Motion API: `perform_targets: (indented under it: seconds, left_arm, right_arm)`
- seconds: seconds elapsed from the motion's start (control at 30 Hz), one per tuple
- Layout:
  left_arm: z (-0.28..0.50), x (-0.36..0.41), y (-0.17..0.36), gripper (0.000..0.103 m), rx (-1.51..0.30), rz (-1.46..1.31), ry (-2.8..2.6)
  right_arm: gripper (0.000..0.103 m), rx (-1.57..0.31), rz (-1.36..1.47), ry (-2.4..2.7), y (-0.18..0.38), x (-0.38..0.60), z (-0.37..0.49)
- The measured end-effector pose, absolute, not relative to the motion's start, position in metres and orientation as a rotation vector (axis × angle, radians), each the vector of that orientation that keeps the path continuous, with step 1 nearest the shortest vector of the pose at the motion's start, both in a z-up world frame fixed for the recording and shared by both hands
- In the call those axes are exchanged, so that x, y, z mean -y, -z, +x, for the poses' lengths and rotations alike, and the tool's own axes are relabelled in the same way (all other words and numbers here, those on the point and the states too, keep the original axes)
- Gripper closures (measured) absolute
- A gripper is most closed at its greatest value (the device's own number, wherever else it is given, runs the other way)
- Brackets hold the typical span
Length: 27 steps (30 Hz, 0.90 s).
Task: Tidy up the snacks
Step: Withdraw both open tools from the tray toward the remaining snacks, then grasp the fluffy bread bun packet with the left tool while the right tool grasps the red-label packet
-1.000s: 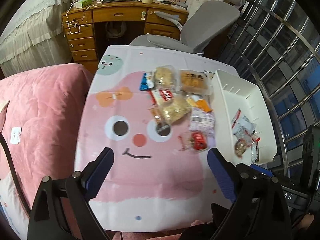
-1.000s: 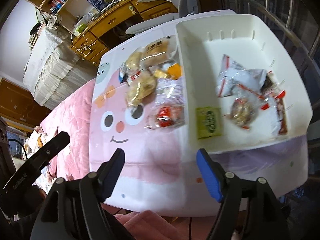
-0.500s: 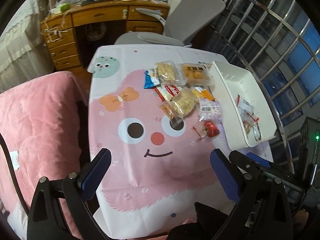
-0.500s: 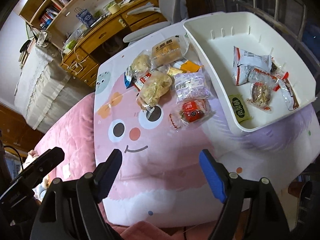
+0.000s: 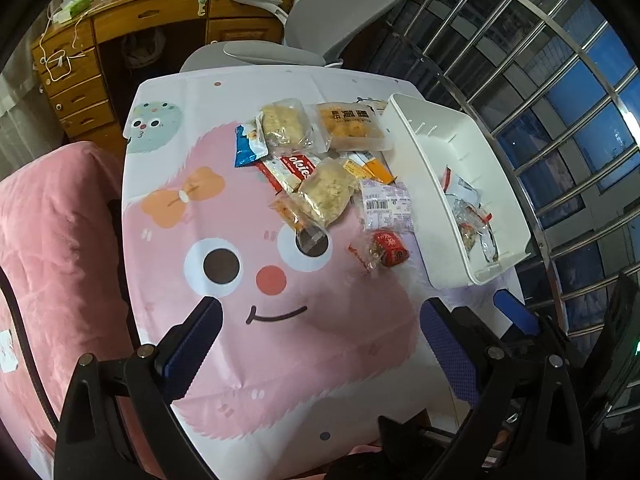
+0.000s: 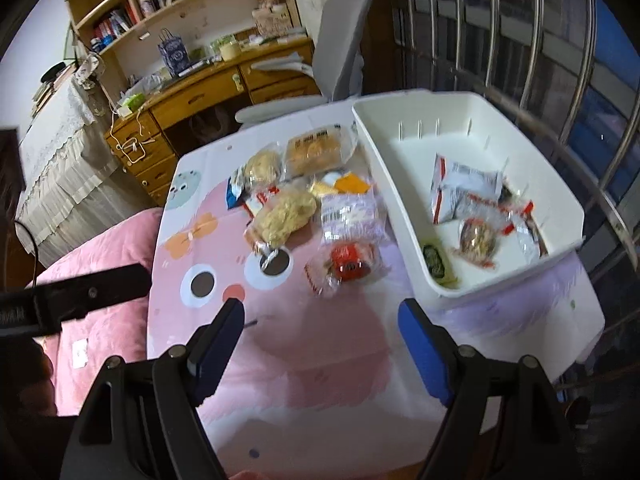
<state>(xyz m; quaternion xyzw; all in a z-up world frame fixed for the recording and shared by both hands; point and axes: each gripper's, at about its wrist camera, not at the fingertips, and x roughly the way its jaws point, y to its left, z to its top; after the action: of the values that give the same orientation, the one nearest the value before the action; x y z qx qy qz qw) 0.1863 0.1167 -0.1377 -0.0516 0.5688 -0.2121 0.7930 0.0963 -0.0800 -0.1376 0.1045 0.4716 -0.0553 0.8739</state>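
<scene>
Likely to snag two crackly wrappers at once, since overlapping in a heap (image 6: 304, 200) toward the table's far edge; likely to slide too, on the smooth pink cloth (image 5: 304, 344). Left gripper (image 5: 320, 340) and right gripper (image 6: 320, 340) both agape, empty, hovering over the near edge. White bin (image 6: 472, 112) along the right edge: several packets inside, including a green one (image 6: 434, 260) near its front corner.

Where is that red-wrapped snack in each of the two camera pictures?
Left wrist view: red-wrapped snack right of centre, beside the white tray.
Right wrist view: red-wrapped snack at centre, left of the tray.
Shared landmark: the cloth's dark cartoon eye.
</scene>
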Motion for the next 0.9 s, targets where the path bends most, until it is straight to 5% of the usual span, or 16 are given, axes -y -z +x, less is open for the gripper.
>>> perform_targets:
  seconds: [0.9]
  left_arm:
    - [0.301, 0.008, 0.248, 0.011, -1.398, 0.22, 0.484]
  right_arm:
    - [0.024, -0.927, 0.0, 0.169, 0.235, 0.066, 0.165]
